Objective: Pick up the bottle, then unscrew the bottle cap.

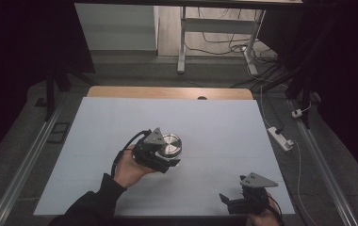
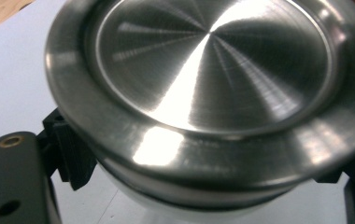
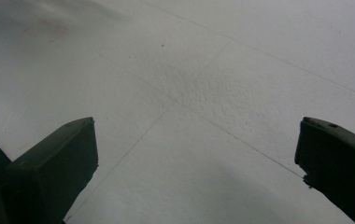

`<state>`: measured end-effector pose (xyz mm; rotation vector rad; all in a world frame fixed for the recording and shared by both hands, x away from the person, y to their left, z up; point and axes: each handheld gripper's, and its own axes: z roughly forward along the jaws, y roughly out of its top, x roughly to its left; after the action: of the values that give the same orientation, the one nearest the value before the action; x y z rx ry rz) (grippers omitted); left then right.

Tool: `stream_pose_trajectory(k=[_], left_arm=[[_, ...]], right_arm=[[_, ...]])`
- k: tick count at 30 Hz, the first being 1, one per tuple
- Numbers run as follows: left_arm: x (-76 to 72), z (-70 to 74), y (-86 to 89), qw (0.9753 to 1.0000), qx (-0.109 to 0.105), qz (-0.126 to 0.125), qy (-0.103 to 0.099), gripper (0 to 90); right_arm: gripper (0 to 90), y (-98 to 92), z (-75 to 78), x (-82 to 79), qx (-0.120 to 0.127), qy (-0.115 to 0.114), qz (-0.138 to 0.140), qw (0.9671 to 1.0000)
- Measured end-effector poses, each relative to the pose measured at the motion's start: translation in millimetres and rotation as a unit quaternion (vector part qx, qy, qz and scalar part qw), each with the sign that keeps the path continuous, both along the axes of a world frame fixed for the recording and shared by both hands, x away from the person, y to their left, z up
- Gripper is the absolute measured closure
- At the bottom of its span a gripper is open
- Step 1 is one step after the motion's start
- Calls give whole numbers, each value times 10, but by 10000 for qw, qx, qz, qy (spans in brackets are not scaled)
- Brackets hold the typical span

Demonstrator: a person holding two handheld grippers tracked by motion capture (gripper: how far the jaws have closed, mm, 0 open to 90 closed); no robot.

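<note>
I have the left gripper clamped around the steel lidded container mid-tabletop, securing it; my right gripper idles spread apart near the front-right corner.

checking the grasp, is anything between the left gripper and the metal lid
Nothing visible. The left gripper is already at the metal lid, its jaws on either side beneath the rim. The right gripper stands open, well apart.

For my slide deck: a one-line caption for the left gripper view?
Left gripper's jaws flank a brushed-metal lidded container on the white table.
</note>
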<state>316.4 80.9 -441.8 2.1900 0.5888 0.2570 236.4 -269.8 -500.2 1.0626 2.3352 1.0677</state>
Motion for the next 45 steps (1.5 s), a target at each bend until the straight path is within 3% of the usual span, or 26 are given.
stream_pose_trajectory(k=[6,9,11,25,35,41,45], left_arm=[[-15,-12,-9,10000,1,-49,26,154],[-20,-24,-22,10000,-10,-61,48,154],[-21,-33,-29,10000,-2,-67,54,154],[-36,-37,-6,9999,-80,-122,48,154],[-34,-51,7,9999,-8,-155,22,154],[-42,-62,-12,9998,-46,-198,68,155],[-45,-63,-21,9997,-31,-253,58,155]], right_arm=[[0,-17,13,4,72,-51,-138,9999],[0,-28,25,7,273,90,-149,9995],[0,-12,49,0,285,59,-121,9995],[0,210,197,23,471,-126,424,9979],[0,388,357,78,532,-408,825,9943],[0,510,457,160,777,-343,1048,9909],[0,594,507,205,812,-399,1139,9894]])
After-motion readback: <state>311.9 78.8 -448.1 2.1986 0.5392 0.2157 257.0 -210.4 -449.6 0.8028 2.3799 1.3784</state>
